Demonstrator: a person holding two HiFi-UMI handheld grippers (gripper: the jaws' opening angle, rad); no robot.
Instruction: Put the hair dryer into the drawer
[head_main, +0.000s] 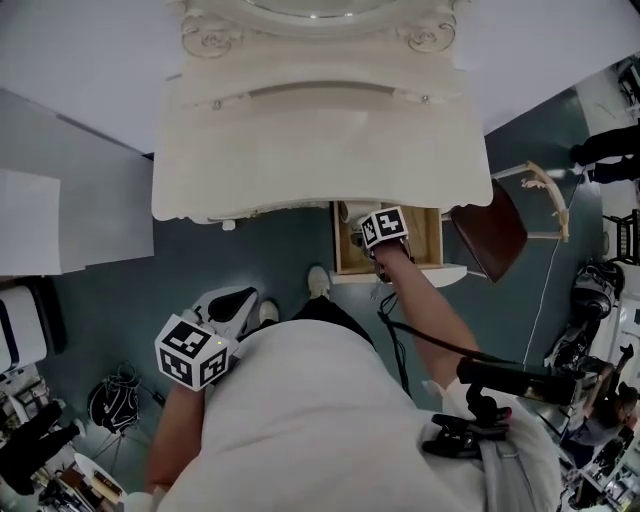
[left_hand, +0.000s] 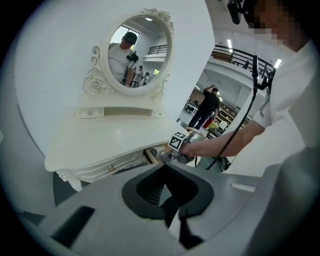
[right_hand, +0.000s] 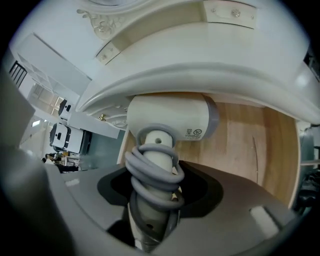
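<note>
While the right gripper (right_hand: 150, 216) is clamped on the cord-wrapped handle of the hair dryer (right_hand: 170, 119), the dryer's body sits over the wooden floor of the open drawer (right_hand: 242, 137) under the white dressing table (head_main: 320, 130). So the placing step looks to be in hand. I cannot tell whether the dryer touches the wood. The next move likely calls for lowering it flat, clear of the table edge, then spreading the jaws. The left gripper (left_hand: 169, 200) waits well apart, jaws together and empty
</note>
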